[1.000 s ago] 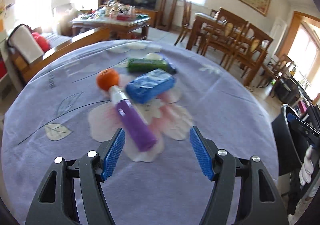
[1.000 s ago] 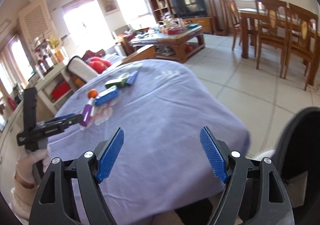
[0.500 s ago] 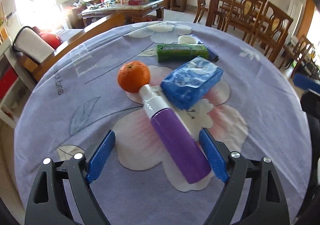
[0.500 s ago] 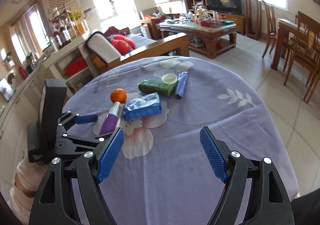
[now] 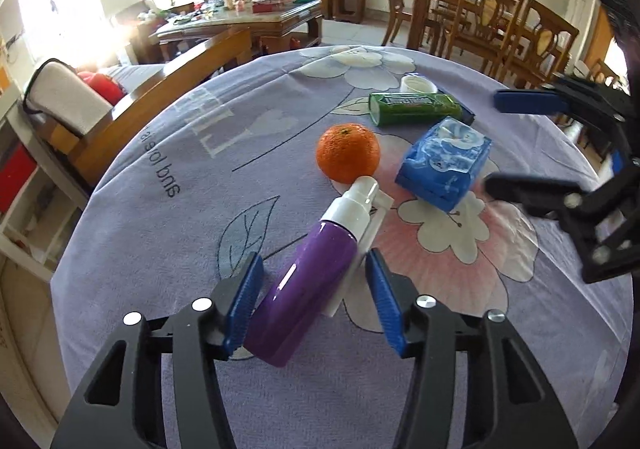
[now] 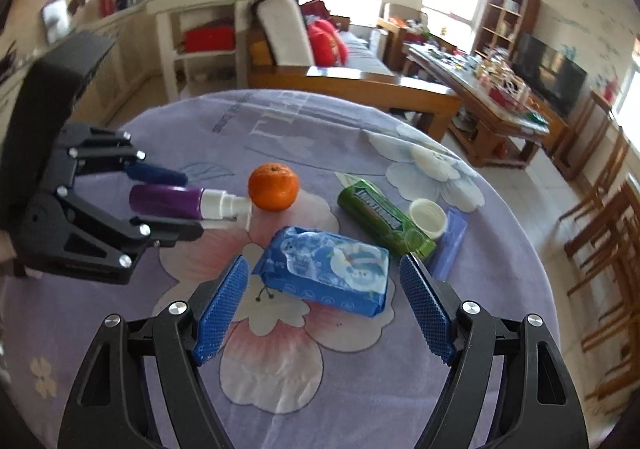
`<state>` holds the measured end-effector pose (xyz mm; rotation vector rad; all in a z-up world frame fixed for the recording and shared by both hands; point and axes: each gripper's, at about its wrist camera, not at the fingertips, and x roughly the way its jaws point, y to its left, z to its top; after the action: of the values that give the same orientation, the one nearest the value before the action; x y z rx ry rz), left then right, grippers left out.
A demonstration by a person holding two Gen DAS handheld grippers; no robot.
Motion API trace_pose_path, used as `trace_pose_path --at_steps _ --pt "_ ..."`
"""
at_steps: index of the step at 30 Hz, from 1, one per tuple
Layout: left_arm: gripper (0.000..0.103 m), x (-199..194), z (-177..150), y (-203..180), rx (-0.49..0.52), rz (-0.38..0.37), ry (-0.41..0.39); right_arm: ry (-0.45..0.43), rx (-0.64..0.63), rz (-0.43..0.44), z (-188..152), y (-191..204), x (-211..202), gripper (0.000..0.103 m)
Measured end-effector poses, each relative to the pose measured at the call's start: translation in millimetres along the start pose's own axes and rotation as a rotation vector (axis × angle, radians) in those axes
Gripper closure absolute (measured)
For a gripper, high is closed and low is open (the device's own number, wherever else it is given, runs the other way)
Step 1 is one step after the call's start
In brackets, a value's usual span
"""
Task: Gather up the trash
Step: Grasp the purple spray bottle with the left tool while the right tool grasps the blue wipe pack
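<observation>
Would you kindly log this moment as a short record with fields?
surface: round table under a lilac flowered cloth
left gripper: jaws closing around the purple spray bottle with white nozzle, pads not yet pressing
right gripper: open, hovering by the blue wet-wipe pack
other items: orange mandarin; green packet; white cap
</observation>
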<state>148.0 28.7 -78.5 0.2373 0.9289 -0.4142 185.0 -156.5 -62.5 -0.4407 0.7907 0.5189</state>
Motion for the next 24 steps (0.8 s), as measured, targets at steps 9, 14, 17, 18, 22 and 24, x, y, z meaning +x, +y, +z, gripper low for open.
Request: trace_pose_path --at_steps 9,14,17,18,22,24 --pt "0.073 -1.8 2.8 6.0 0.026 -0.047 -0.019 0.186 -0.304 0.123 18.3 2.4 39.4 0.026" --pt "0.073 -1.1 3.6 4.7 0.031 -0.043 -0.019 0.246 -0.320 0.211 29.3 -4.8 50.4 0.026" --pt "0.073 -2.3 2.9 4.5 0.023 -0.052 -0.021 0.282 -0.268 0.267 36.6 -13.7 57.3 0.025" --pt "0.073 -2.0 4.0 5.6 0.018 -0.058 -0.022 0.287 -0.245 0.279 38.8 -15.9 59.5 0.025" --pt "0.074 -2.6 4.3 11.2 -0.017 -0.099 -0.027 0.279 -0.151 0.281 40.7 -24.6 60.1 0.042" --pt "0.074 -1.7 5.3 11.8 -0.020 -0.103 -0.028 0.267 -0.095 0.259 41.7 -28.8 57.0 0.069"
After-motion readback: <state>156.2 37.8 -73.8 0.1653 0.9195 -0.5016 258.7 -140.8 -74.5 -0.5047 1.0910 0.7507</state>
